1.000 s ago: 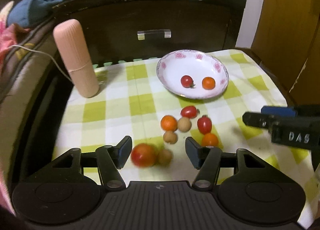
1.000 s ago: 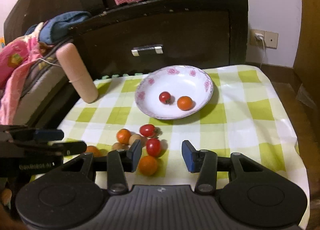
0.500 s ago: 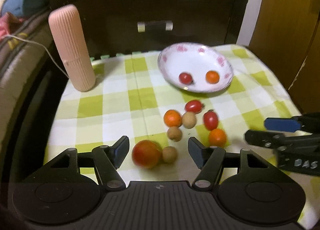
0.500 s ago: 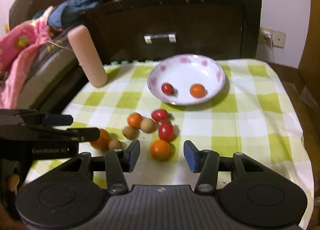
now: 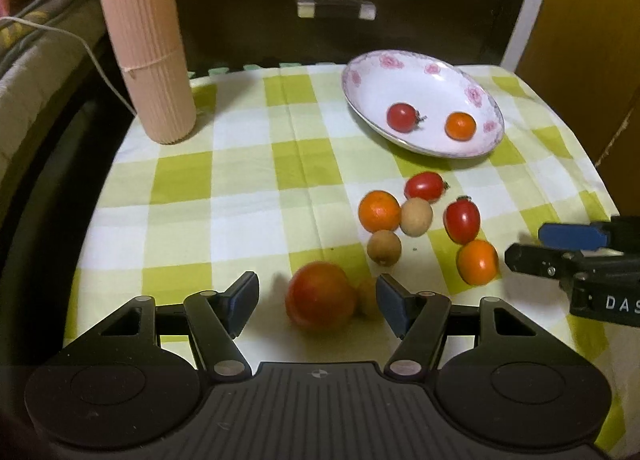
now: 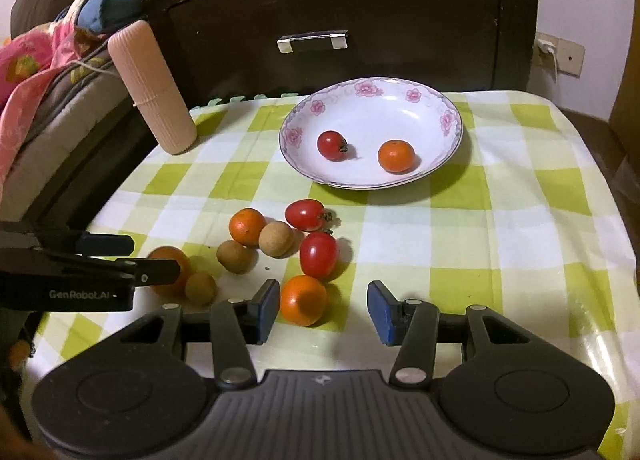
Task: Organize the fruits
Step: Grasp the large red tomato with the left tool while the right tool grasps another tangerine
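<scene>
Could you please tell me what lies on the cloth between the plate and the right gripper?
In the right wrist view, a cherry tomato and another lie between the plate and the right gripper, whose open jaws flank an orange.

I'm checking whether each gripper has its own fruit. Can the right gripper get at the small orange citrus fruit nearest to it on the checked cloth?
Probably yes. The right gripper is open, and the small orange citrus fruit lies between its fingers, close to the left one, with nothing on top of it.

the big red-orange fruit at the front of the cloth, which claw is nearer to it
Left. The left claw has its open fingers on either side of the big red-orange fruit. The right claw is off to the side, around a small orange.
</scene>
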Available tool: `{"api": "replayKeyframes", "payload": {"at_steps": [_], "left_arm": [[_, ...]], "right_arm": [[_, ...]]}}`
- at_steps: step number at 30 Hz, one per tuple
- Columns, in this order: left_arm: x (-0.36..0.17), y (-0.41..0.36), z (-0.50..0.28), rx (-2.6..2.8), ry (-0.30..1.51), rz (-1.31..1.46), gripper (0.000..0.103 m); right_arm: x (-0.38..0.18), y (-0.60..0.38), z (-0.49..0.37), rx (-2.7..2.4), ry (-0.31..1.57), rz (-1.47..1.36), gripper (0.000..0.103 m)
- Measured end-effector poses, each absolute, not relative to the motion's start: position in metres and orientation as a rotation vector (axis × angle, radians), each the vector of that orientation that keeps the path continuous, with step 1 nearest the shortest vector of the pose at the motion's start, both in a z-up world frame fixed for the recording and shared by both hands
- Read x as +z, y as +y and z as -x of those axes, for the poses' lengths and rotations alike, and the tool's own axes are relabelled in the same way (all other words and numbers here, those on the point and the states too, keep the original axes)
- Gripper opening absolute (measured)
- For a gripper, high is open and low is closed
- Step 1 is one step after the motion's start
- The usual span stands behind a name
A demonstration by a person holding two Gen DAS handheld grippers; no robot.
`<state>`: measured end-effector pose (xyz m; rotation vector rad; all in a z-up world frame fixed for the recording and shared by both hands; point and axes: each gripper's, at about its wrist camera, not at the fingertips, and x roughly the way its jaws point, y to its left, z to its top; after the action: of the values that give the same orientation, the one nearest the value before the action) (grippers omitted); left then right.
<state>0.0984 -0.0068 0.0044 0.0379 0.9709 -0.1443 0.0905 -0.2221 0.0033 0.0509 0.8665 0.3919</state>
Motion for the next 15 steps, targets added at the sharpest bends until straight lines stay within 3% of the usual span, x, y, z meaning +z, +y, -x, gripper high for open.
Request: {"api": "replayKeyframes", "payload": {"at_steps": [15], "left_arm": [[-0.009, -0.006, -0.107, -0.181, 0.991, -0.002, 0.074]], "right_arm": [[-0.006, -0.211, -0.098, 0.413, 0.896, -0.037, 0.047]]}}
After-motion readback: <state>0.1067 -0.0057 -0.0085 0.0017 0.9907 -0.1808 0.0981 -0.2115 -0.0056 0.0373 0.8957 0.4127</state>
